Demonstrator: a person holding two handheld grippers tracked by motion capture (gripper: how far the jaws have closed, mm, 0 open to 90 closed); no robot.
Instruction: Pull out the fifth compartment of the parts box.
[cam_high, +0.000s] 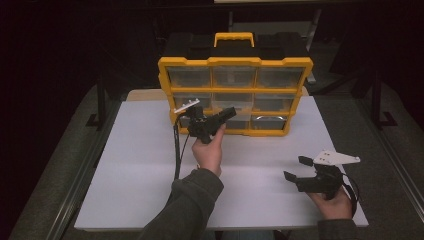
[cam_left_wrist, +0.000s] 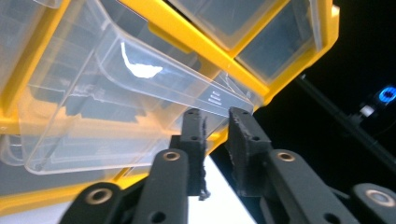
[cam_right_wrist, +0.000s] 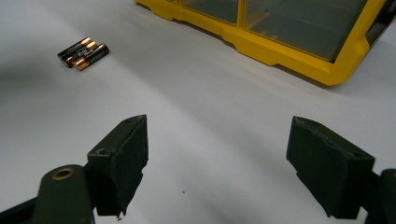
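A yellow organizer (cam_high: 235, 62) with clear drawers stands upright at the back of the white table (cam_high: 150, 165). My left gripper (cam_high: 230, 113) reaches to its bottom row, rolled onto its side. In the left gripper view a clear drawer (cam_left_wrist: 116, 107) is pulled part way out, and its front lip sits at the tips of my left gripper (cam_left_wrist: 218, 114), whose jaws are nearly together. My right gripper (cam_high: 296, 168) hovers low over the table at the front right, jaws wide apart with nothing between them (cam_right_wrist: 219, 123). Three batteries (cam_right_wrist: 83, 52) lie on the table ahead of it.
The organizer's yellow base (cam_right_wrist: 289, 51) stands to the right in the right gripper view. A black cable (cam_high: 176, 150) hangs from the left gripper to the table. Dark floor and black stand legs (cam_high: 101, 105) surround the table.
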